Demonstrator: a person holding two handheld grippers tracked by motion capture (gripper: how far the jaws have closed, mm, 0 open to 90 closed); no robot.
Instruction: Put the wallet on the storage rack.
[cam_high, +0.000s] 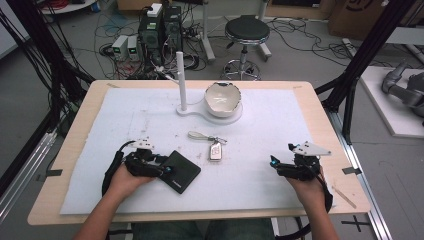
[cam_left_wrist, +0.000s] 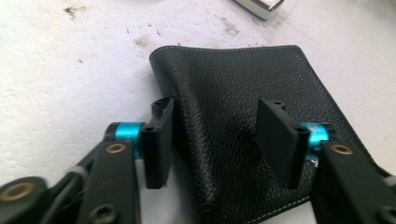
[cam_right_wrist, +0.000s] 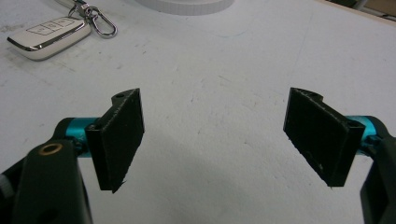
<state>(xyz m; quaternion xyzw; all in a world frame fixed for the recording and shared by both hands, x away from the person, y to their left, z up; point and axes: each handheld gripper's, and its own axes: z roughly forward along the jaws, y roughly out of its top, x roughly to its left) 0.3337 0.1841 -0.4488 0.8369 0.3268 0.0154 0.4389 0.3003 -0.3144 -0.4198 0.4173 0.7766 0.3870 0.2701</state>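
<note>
While the left claw (cam_left_wrist: 215, 140) pinches the wallet (cam_left_wrist: 243, 93), its edges buckle.

On the pale wooden table (cam_high: 310, 100), a big white mat (cam_high: 275, 130). At the back middle of the mat, a white flat stand with a tall pole (cam_high: 182, 80). On the right part of that stand, a white chipped bowl (cam_high: 222, 98). In front of the stand, near the middle of the mat, a silver car key on a strap (cam_high: 215, 151). Left of the key and a bit nearer the person, a black leather wallet (cam_high: 182, 172), flat on the mat. At the wallet's left end, the left gripper (cam_high: 167, 167), with one jaw at the wallet's edge and the other on top of it. Far over on the right, well apart from the key, the right gripper (cam_high: 274, 162), low over bare mat. Behind the table, on the floor, a round black stool (cam_high: 247, 32).
</note>
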